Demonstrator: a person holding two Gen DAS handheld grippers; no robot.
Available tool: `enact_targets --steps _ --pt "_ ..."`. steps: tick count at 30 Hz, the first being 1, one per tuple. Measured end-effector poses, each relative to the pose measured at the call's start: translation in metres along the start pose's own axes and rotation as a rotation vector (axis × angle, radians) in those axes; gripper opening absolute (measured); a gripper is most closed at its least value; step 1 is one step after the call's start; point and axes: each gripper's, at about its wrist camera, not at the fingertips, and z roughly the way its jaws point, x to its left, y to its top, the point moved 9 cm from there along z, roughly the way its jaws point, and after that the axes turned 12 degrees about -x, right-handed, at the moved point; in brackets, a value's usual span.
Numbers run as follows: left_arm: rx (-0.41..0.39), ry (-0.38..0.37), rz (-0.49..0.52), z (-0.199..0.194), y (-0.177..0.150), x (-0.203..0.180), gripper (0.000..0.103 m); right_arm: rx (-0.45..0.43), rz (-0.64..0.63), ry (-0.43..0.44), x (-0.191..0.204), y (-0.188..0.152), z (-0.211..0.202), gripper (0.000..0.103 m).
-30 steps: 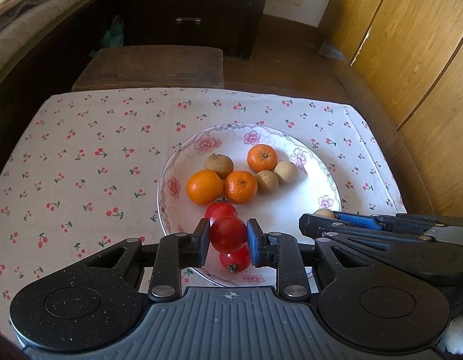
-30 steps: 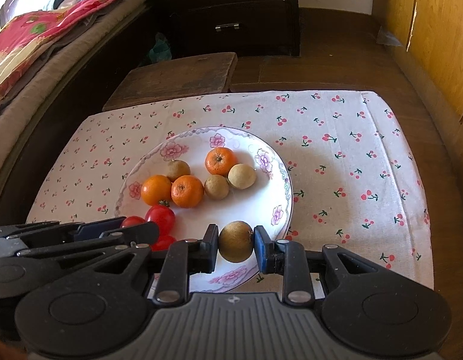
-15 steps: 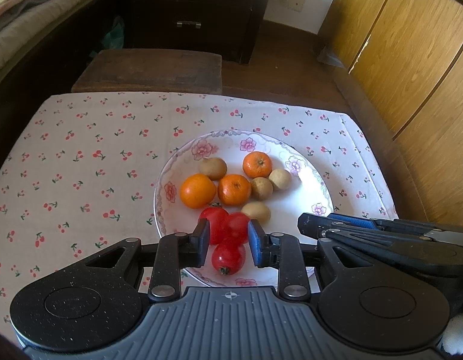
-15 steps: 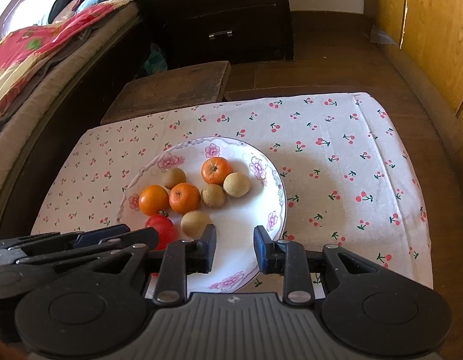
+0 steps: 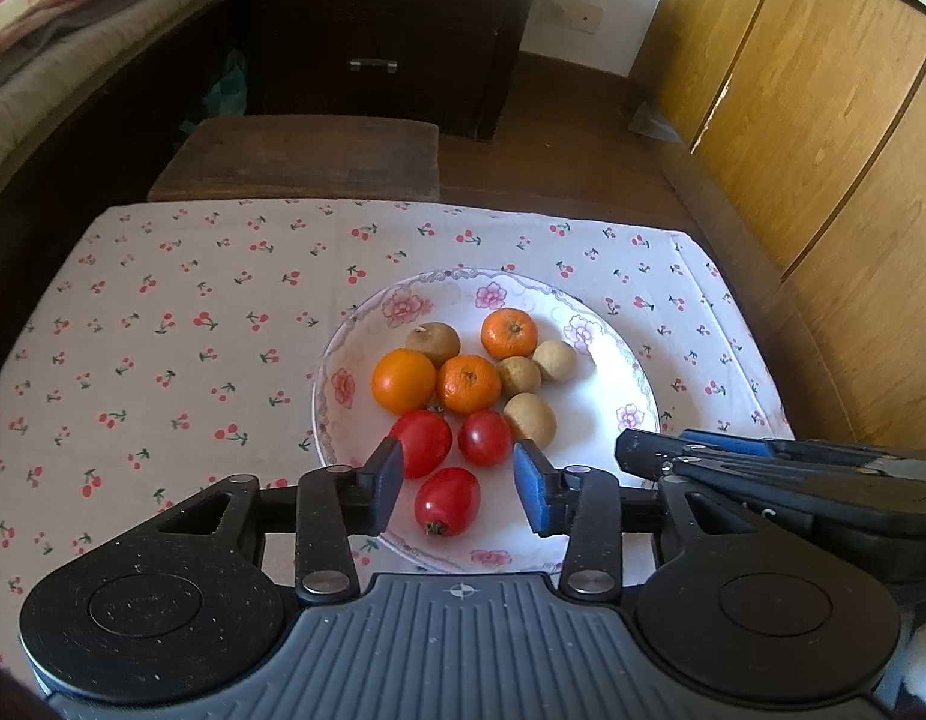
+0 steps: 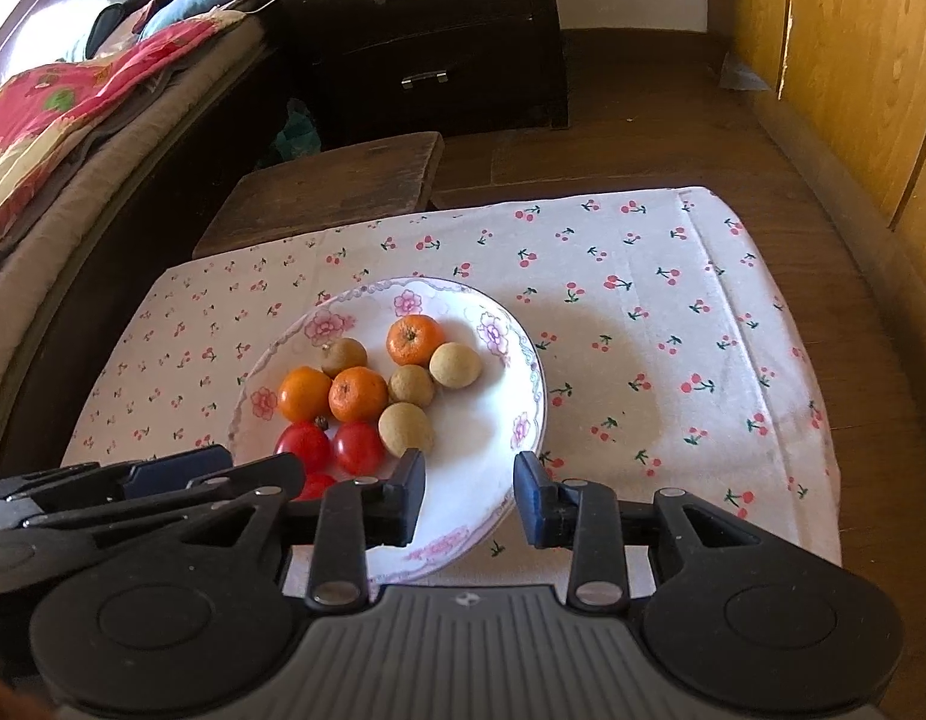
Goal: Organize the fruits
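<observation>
1. Both grippers have let go since a second ago: the left gripper (image 5: 456, 483) no longer pinches a tomato and the right gripper (image 6: 470, 495) no longer carries the brown fruit, and each has pulled back from the plate (image 5: 607, 354) with its jaws spread and nothing between them.
2. All the fruit now lies on the plate, sorted by kind: three tomatoes (image 5: 447, 501) nearest the grippers, three oranges (image 5: 469, 384) in the middle and far side, four brown fruits (image 5: 529, 417) mostly to the right. I'd judge the grouping is deliberate, like with like, touching or just beside one another.
3. The sorting looks finished or nearly so; no loose fruit shows on the cherry-print cloth (image 5: 162, 330).
4. Room to move: the plate's right half is bare white, and the cloth is open on both sides. The two grippers sit close together at the plate's near rim, so they could knock each other. Beyond the cloth's far edge stands a dark wooden stool (image 6: 336, 186).
</observation>
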Motion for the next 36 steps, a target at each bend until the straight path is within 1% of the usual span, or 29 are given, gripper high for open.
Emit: enact_targets --steps 2,4,6,8,12,16,19,27,31,36 --pt "-0.007 0.012 0.018 -0.004 -0.003 0.000 0.057 0.002 -0.009 -0.008 -0.001 -0.003 -0.006 0.036" --pt "-0.013 0.020 0.031 -0.009 -0.004 0.000 0.057 -0.002 -0.017 -0.011 0.000 -0.005 -0.012 0.038" --pt "-0.020 0.025 0.039 -0.014 -0.007 -0.001 0.060 -0.005 -0.027 -0.016 0.000 -0.007 -0.018 0.038" --pt "-0.029 0.034 0.046 -0.019 -0.009 0.000 0.066 -0.010 -0.029 -0.021 0.000 -0.010 -0.024 0.038" --pt "-0.048 0.063 0.075 -0.028 -0.013 0.000 0.073 -0.014 -0.029 -0.020 0.000 -0.017 -0.035 0.038" --pt "-0.060 0.067 0.065 -0.038 -0.018 0.002 0.077 -0.023 -0.020 -0.010 0.001 -0.021 -0.045 0.038" --pt "-0.067 0.087 0.069 -0.044 -0.021 0.005 0.082 -0.028 -0.024 -0.007 0.004 -0.024 -0.051 0.038" --pt "-0.088 0.119 0.080 -0.055 -0.028 0.010 0.085 -0.038 -0.020 0.017 0.012 -0.034 -0.066 0.038" --pt "-0.102 0.136 0.090 -0.063 -0.032 0.014 0.092 -0.041 -0.014 0.026 0.014 -0.038 -0.072 0.039" --pt "-0.111 0.148 0.089 -0.070 -0.039 0.017 0.095 -0.045 -0.016 0.029 0.017 -0.045 -0.080 0.040"
